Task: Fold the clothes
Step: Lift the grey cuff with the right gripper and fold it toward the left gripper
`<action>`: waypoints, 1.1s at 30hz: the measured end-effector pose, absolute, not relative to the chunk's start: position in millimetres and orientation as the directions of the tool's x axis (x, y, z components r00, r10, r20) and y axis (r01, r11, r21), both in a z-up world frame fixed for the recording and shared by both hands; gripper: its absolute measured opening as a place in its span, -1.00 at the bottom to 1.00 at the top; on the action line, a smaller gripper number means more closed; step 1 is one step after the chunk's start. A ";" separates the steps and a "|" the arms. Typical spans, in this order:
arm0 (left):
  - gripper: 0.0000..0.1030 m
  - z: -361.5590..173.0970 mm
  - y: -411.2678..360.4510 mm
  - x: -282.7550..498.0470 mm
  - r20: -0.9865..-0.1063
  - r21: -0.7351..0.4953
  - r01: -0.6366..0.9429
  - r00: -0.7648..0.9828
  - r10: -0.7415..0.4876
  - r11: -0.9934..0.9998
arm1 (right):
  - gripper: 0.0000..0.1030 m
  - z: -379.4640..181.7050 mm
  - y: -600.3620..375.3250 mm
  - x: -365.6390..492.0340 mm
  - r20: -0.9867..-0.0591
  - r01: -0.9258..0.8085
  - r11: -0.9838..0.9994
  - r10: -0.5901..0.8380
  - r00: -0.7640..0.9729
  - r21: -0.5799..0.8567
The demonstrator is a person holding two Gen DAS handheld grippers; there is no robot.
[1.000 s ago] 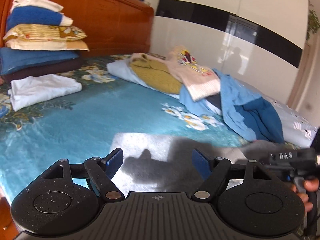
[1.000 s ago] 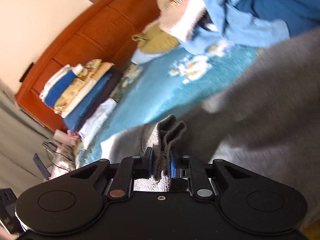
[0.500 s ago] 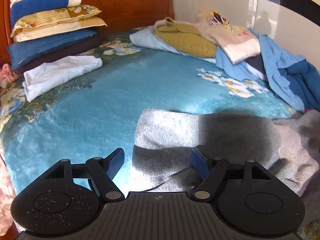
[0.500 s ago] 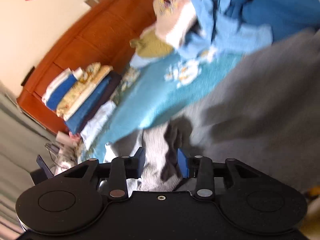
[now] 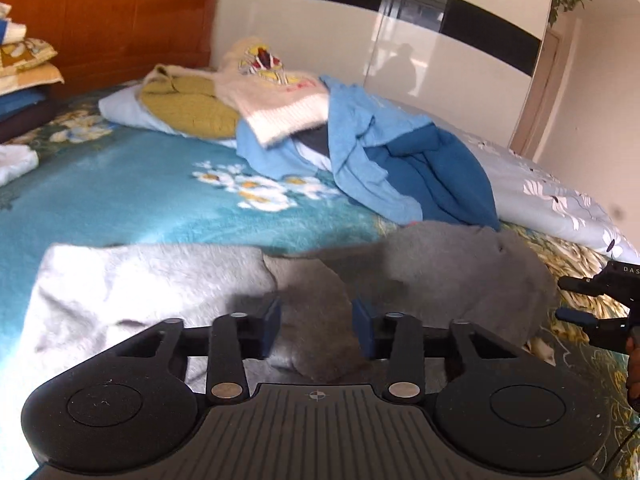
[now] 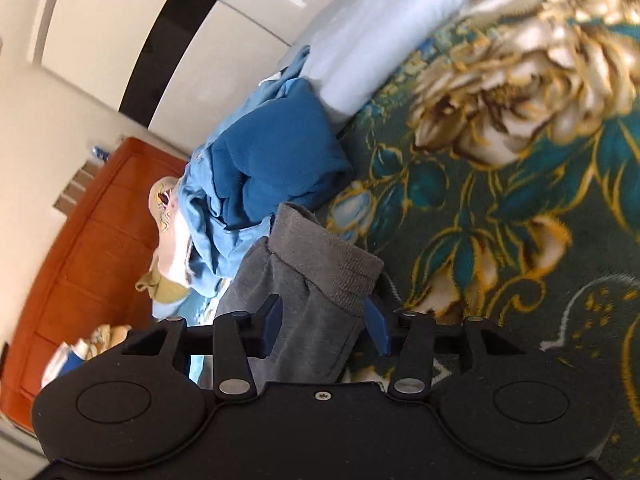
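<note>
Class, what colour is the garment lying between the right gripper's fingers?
Grey sweater, ribbed cuff; clearest in the right wrist view.

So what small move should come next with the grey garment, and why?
Probably close the right gripper on the grey garment: its jaws stand open around the ribbed cuff. The left gripper is open too.

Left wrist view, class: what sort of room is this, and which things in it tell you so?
Most likely a home bedroom. A bed with a wooden headboard is covered by a blue flowered blanket, and loose clothes are piled on it.
</note>
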State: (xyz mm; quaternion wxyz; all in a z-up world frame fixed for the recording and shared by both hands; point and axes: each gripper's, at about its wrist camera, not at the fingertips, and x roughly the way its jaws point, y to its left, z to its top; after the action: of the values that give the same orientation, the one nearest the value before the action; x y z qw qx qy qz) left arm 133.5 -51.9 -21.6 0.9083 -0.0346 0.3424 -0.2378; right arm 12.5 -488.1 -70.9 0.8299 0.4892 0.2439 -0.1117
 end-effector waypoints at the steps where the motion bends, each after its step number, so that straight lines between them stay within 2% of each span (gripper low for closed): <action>1: -0.58 -24.9 -53.1 134.6 -0.612 -0.238 0.405 0.643 -0.460 0.883 | -0.05 -75.2 -487.7 16.2 -0.526 0.448 0.472 0.041 0.849 0.759; 2: -0.67 -28.1 -54.0 135.6 -0.618 -0.248 0.402 0.634 -0.464 0.881 | -0.05 -78.6 -489.2 18.8 -0.521 0.446 0.452 0.050 0.852 0.773; 5: -0.72 -37.4 -55.2 140.0 -0.651 -0.253 0.388 0.609 -0.453 0.886 | -0.05 -89.6 -489.9 30.6 -0.508 0.429 0.426 0.086 0.857 0.797; 7: -0.73 -42.5 -52.9 144.6 -0.666 -0.276 0.364 0.595 -0.451 0.889 | -0.11 -98.7 -490.7 38.0 -0.507 0.439 0.396 0.083 0.858 0.807; 10: -0.73 -48.9 -50.6 149.4 -0.684 -0.315 0.336 0.568 -0.458 0.888 | -0.11 -109.0 -493.8 39.9 -0.458 0.417 0.299 0.078 0.886 0.858; 13: -0.73 -54.8 -55.0 152.5 -0.701 -0.315 0.334 0.549 -0.455 0.888 | -0.18 -110.6 -492.4 46.1 -0.468 0.430 0.294 0.073 0.880 0.854; 16: -0.73 -52.8 -55.6 153.7 -0.704 -0.313 0.345 0.542 -0.460 0.885 | -0.48 -108.4 -489.4 52.7 -0.467 0.426 0.302 0.074 0.881 0.853; 19: -0.73 -41.4 -42.6 147.2 -0.670 -0.355 0.348 0.553 -0.496 0.868 | -0.57 -92.9 -483.9 55.2 -0.408 0.365 0.331 0.071 0.910 0.870; 22: -0.62 -25.8 -14.6 134.8 -0.608 -0.419 0.308 0.604 -0.516 0.854 | -0.58 -59.2 -468.2 62.2 -0.380 0.311 0.455 0.067 0.923 0.835; 25: -0.48 -9.6 18.6 123.1 -0.561 -0.436 0.256 0.672 -0.483 0.863 | -0.58 -15.5 -439.9 71.6 -0.315 0.195 0.592 0.106 0.943 0.782; 27: -0.27 -0.9 41.0 117.0 -0.533 -0.453 0.221 0.710 -0.461 0.864 | -0.58 11.7 -412.5 81.4 -0.274 0.110 0.671 0.143 0.951 0.733; 28: -0.26 2.4 52.5 114.4 -0.520 -0.465 0.203 0.725 -0.451 0.862 | -0.58 24.1 -397.5 87.0 -0.255 0.067 0.703 0.165 0.953 0.708; 33: -0.15 9.9 109.7 102.6 -0.492 -0.510 0.097 0.782 -0.383 0.854 | -0.58 51.4 -317.2 125.1 -0.188 -0.112 0.706 0.333 0.924 0.699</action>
State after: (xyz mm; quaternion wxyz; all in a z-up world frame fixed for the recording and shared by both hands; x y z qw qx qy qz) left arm 102.6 109.7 9.9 0.9140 -0.2357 0.3032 -0.1313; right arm 125.1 -317.2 51.4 0.9110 0.3635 0.1519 0.1222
